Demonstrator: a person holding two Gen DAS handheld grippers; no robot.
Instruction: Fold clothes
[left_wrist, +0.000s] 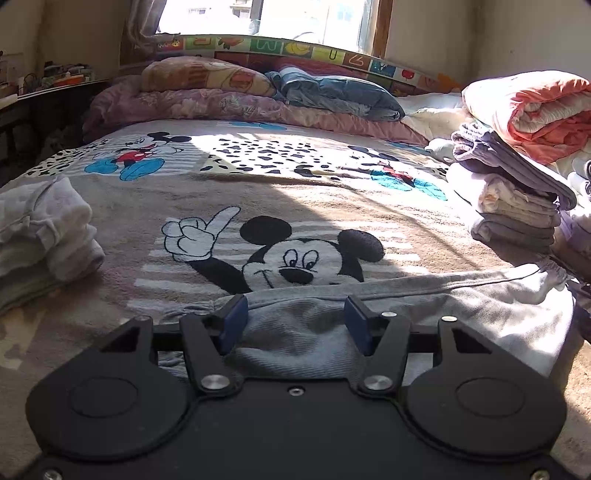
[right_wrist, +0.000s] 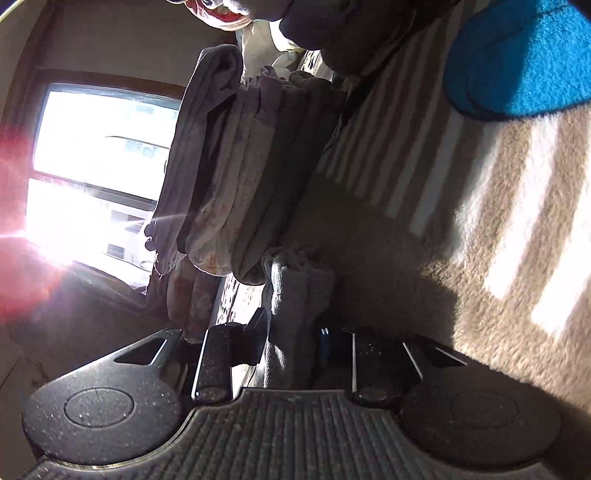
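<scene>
**Both claws at the grey garment**

Left claw (left_wrist: 295, 314) wide, fingers straddling the grey garment (left_wrist: 424, 314) on the near blanket (left_wrist: 129, 221). Right claw (right_wrist: 291, 332) narrow, pinching a bunched fold of it (right_wrist: 291, 291). Folded stack (left_wrist: 517, 199) right; white clothes (left_wrist: 44, 229) left.

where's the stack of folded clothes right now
In the left wrist view the stack of folded clothes sits at the right edge of the Mickey blanket, under an orange-and-white quilt.

Right fingers (right_wrist: 258, 332) in deep shadow
</scene>
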